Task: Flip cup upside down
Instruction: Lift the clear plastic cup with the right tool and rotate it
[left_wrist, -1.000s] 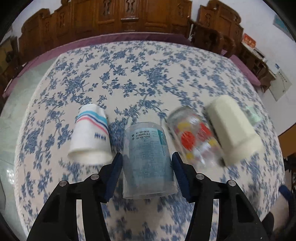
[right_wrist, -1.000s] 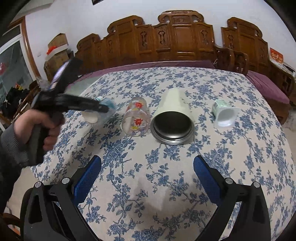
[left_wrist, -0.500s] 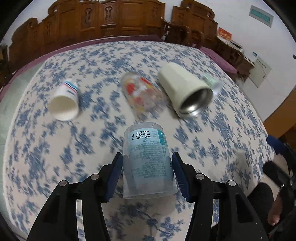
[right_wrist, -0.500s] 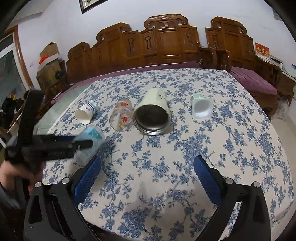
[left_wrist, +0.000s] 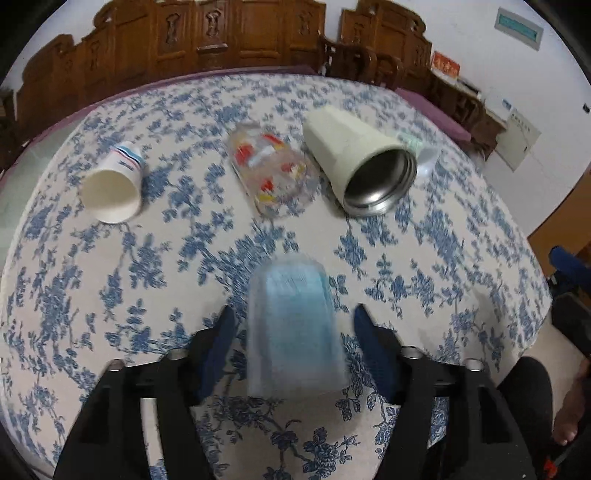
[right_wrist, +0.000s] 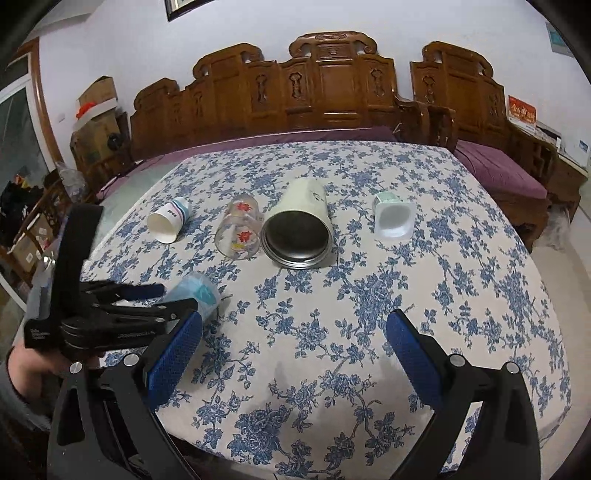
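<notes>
A clear plastic cup with a blue label (left_wrist: 295, 328) sits blurred between the jaws of my left gripper (left_wrist: 293, 332), near the table's front edge. The jaws stand apart from its sides, with gaps on both sides. In the right wrist view the same cup (right_wrist: 195, 293) is tilted at the tip of the left gripper (right_wrist: 162, 299), close to the cloth. My right gripper (right_wrist: 291, 354) is open and empty over the front of the table.
Lying on their sides on the blue-flowered tablecloth (right_wrist: 369, 295): a paper cup (left_wrist: 114, 184), a printed glass (left_wrist: 273, 173), a cream steel-lined tumbler (left_wrist: 362, 162) and a small white plastic cup (right_wrist: 391, 219). Carved wooden benches stand behind the table.
My left gripper has carried the clear cup toward the front of the table, lowered it and opened its jaws. The cup now blurs between them. The right gripper stayed open.
</notes>
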